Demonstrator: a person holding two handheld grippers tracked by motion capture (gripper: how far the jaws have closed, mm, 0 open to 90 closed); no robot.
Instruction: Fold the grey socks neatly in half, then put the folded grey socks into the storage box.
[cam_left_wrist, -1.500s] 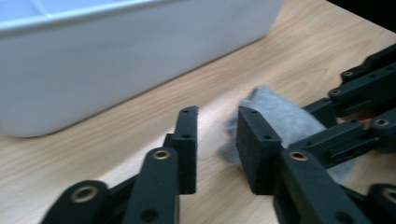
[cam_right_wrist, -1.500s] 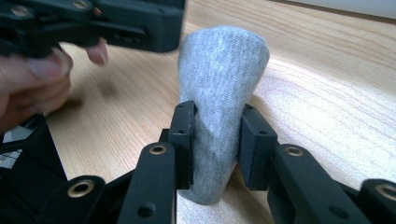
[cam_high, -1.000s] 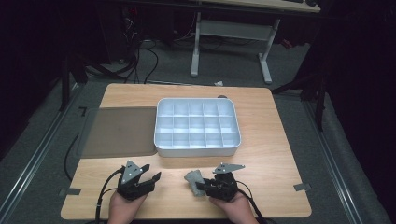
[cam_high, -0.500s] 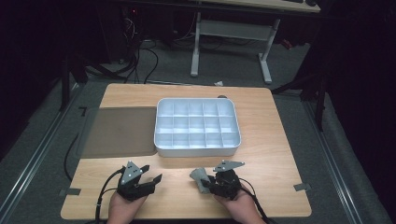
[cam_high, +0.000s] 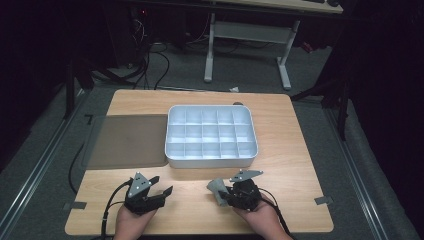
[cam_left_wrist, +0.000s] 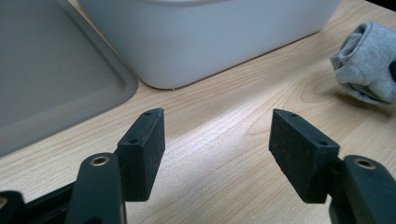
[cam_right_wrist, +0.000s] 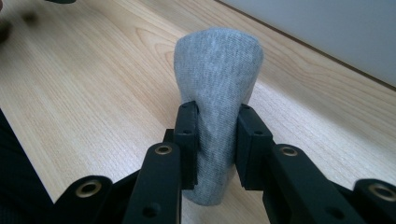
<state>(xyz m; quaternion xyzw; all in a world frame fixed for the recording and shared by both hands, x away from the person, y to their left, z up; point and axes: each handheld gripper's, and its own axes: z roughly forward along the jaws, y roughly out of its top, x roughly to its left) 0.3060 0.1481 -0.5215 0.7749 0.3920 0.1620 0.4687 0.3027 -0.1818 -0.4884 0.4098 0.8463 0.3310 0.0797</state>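
While the rolled grey sock (cam_right_wrist: 217, 93) sits pinched between the pads of the right hand-held gripper (cam_high: 223, 192), low over the worktop (cam_high: 295, 165) at 6 o'clock of the white divided box (cam_high: 212, 161), the left hand-held gripper (cam_left_wrist: 217, 154) stands wide and empty, its jaws having just opened. To do this well, I judge, keep the squeeze steady, lift clear of the near wall, then lower the sock upright into one cell toward 12 o'clock.

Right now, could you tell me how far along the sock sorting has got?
Just starting. The right gripper is clamped on a rolled grey sock above the table. The left gripper has just opened, empty. Every compartment of the white tray is empty.
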